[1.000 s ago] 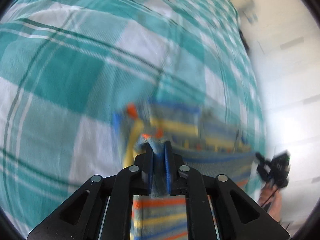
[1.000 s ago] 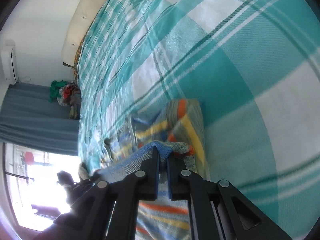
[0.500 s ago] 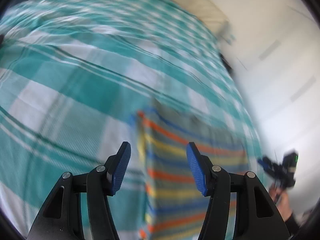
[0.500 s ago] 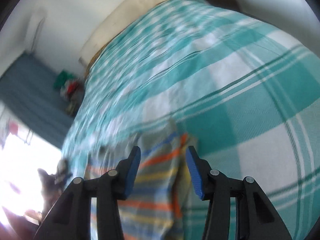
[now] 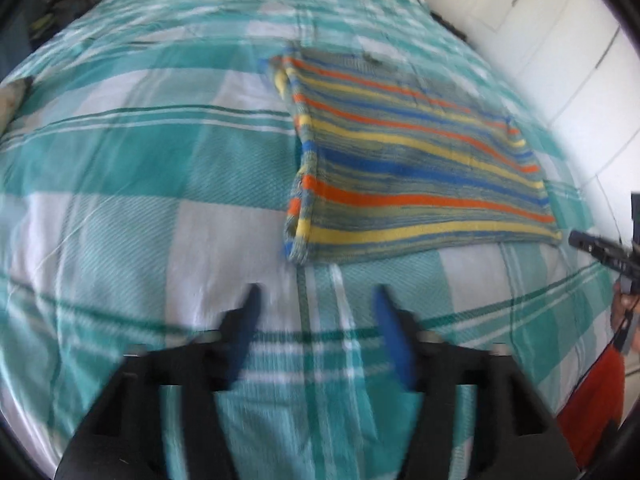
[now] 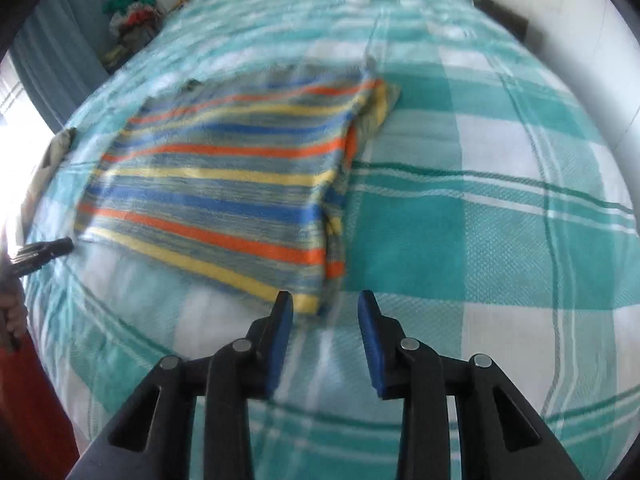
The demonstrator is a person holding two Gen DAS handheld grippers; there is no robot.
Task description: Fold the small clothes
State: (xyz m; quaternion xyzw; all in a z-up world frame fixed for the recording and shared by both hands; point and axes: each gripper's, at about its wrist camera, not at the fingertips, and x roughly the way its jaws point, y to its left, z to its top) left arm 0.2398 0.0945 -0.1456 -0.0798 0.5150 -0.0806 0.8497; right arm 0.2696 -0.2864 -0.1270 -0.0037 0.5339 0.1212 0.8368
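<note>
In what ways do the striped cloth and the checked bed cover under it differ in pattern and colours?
The striped cloth has narrow bands of orange, yellow and blue on grey; the checked bed cover has large teal and white squares crossed by thin dark green lines. The cloth is small, with a doubled edge on one side; the cover spreads over the whole bed. Both lie flat, and neither claw touches them.

Orange, yellow, blue and grey stripes on the garment [image 5: 416,168]; teal-and-white check bedspread [image 5: 160,184].
</note>
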